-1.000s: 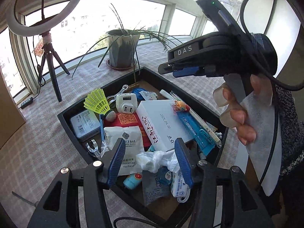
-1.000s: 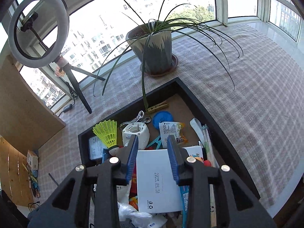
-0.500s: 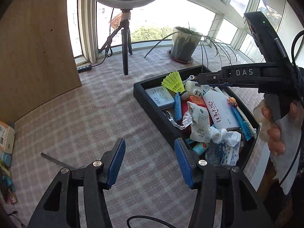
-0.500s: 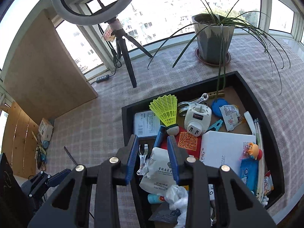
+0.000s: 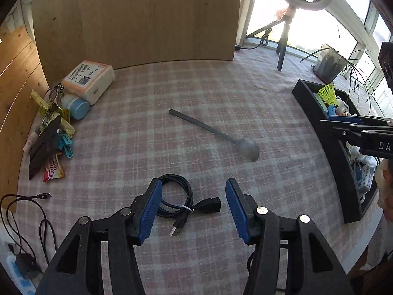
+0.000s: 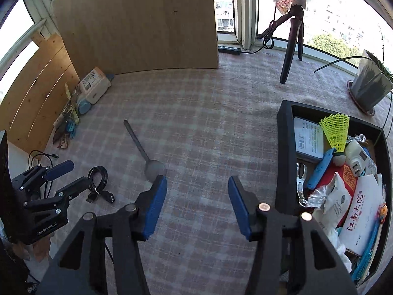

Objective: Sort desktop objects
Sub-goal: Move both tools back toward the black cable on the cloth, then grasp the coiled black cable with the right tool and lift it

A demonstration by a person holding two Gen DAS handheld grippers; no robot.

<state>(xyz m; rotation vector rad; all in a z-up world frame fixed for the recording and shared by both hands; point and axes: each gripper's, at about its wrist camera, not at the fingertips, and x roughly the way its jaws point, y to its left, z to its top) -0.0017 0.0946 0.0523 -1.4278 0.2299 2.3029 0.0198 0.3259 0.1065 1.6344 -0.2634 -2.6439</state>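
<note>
My left gripper (image 5: 194,211): jaws wide apart, nothing between the pads; it hangs tilted down over the coiled cable, presumably lined up for the next pick.
My right gripper (image 6: 197,206): jaws apart and empty, having just been opening; bare cloth lies between them, the spoon bowl just past my left pad.
USB cable (image 5: 179,200): black, coiled and tied, both plugs loose, on the checked tablecloth (image 5: 196,93) near its front edge; loose items like this are, I judge, what remains to sort.
Metal spoon (image 5: 218,135): flat at mid-cloth, bowl toward the tray, handle toward the wooden board; apart from the cable.
Black tray (image 6: 285,147): at the cloth's right side, crowded with a yellow shuttlecock (image 6: 335,130), a white box, packets and a plug adapter; likely the collecting place.
Sorted heap (image 5: 59,123): carton, blue-capped bottle, sachets and clips, pushed against the wooden board (image 5: 135,17) at the far left edge.
Far edge: ring-light tripod (image 6: 292,39) and potted plant (image 6: 371,86) by the window.
Change from earlier view: both cameras then looked into the tray with my right jaws narrower; now they face open cloth, the tray at the right.
</note>
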